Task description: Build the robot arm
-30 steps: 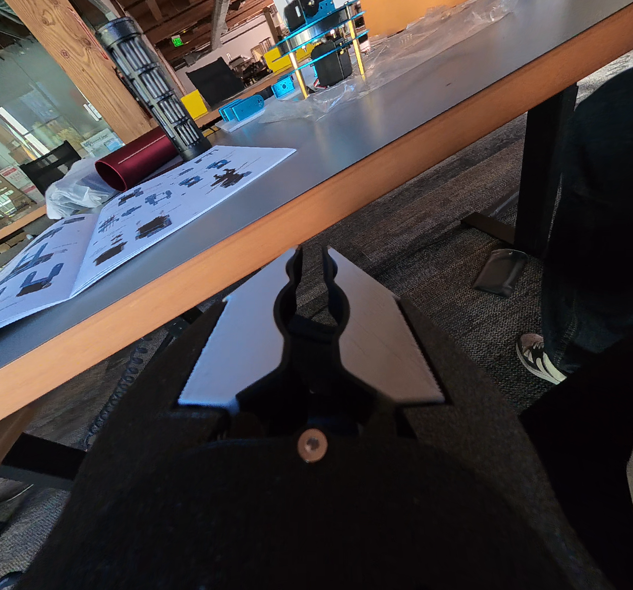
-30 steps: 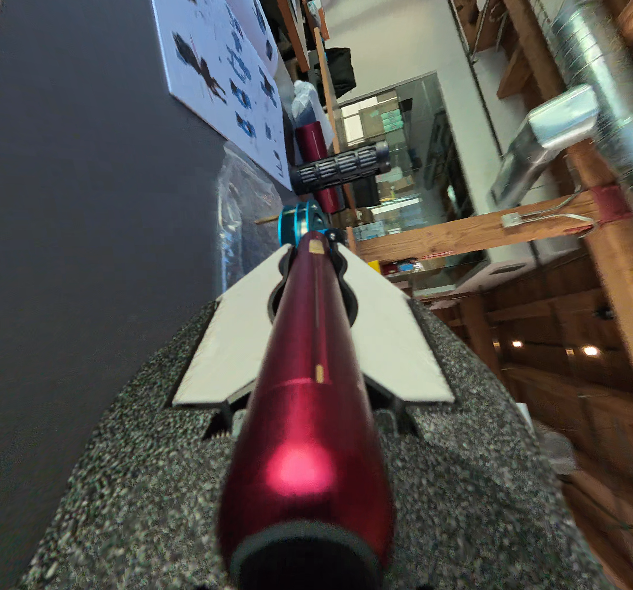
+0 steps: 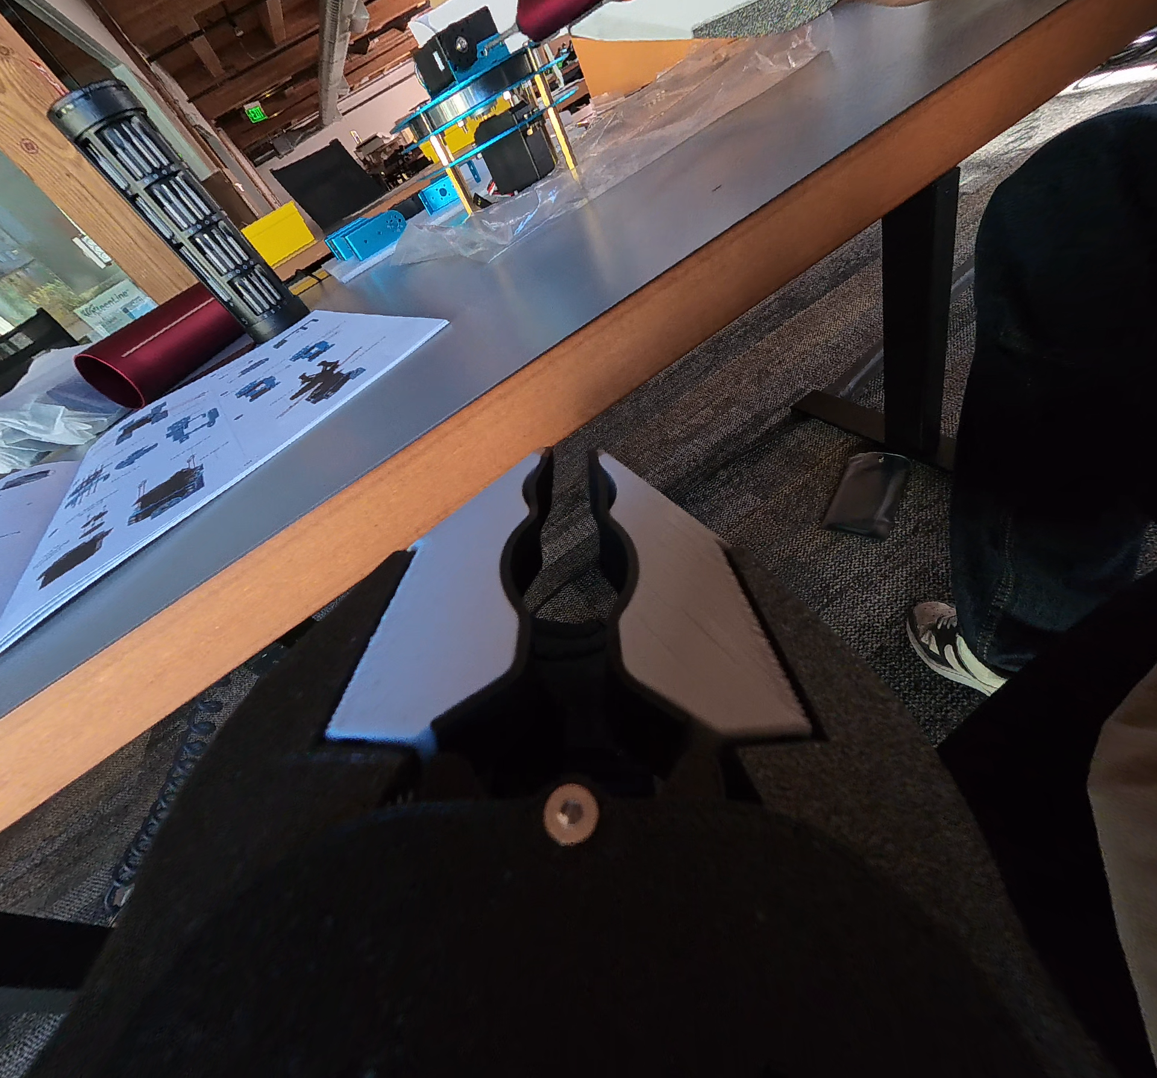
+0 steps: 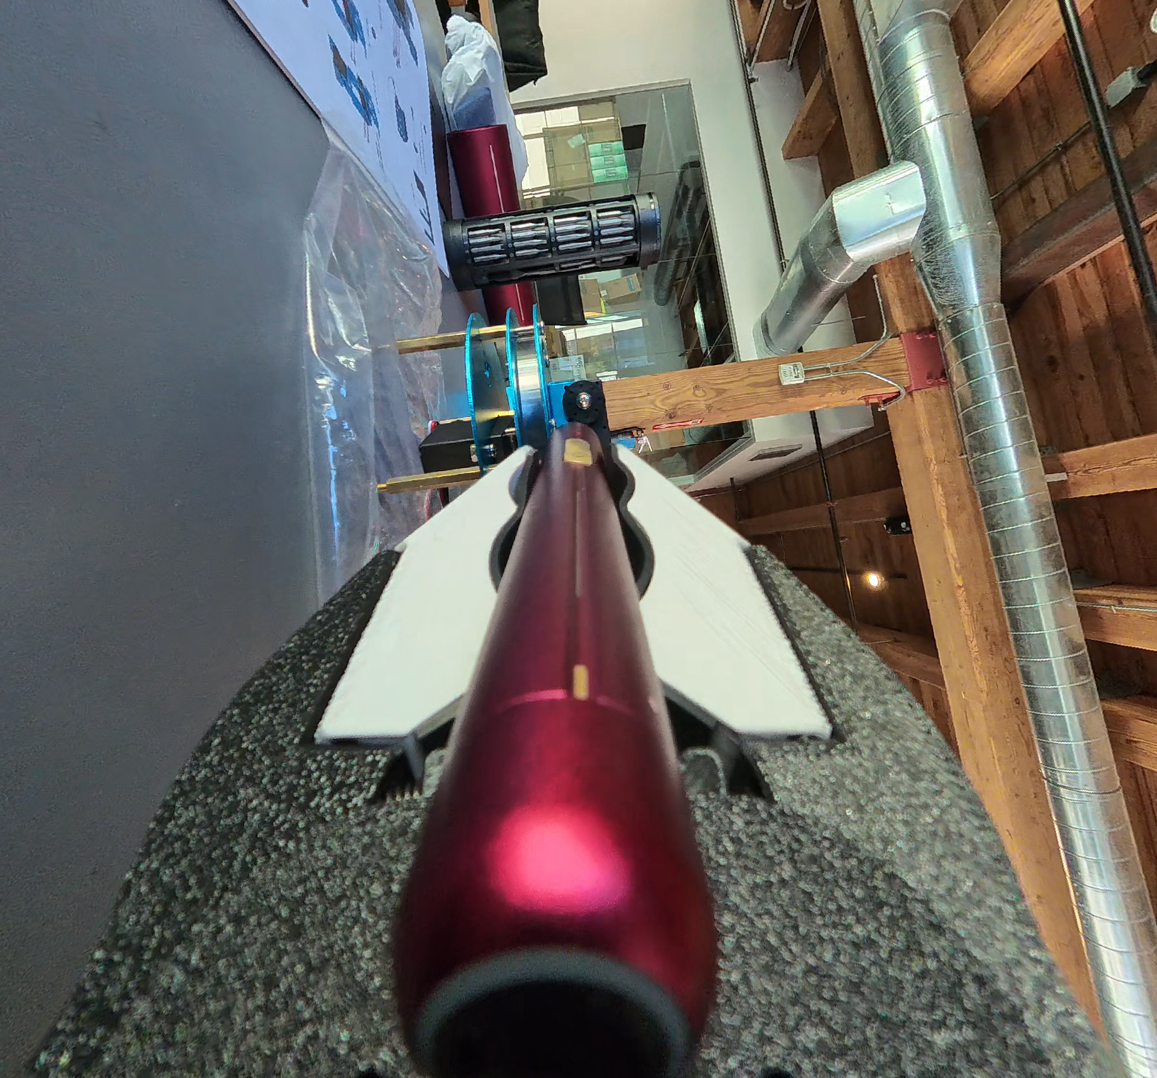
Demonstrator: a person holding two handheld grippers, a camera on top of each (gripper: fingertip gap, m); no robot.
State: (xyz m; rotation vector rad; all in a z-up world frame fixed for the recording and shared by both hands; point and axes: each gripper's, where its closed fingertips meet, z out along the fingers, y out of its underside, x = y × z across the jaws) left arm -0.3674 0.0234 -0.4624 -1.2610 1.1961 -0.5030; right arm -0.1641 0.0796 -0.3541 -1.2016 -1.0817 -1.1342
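Below table edge (image 3: 563,384), left gripper (image 3: 570,466) empty, red screwdriver (image 4: 563,641) tip hidden

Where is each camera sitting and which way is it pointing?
Left wrist view: below the table edge, looking up across it; its empty left claw and a person's leg show.
Right wrist view: above the table, rolled sideways, looking along a red screwdriver clamped in the right claw.
Shared: blue layered assembly, black bit holder, booklet.
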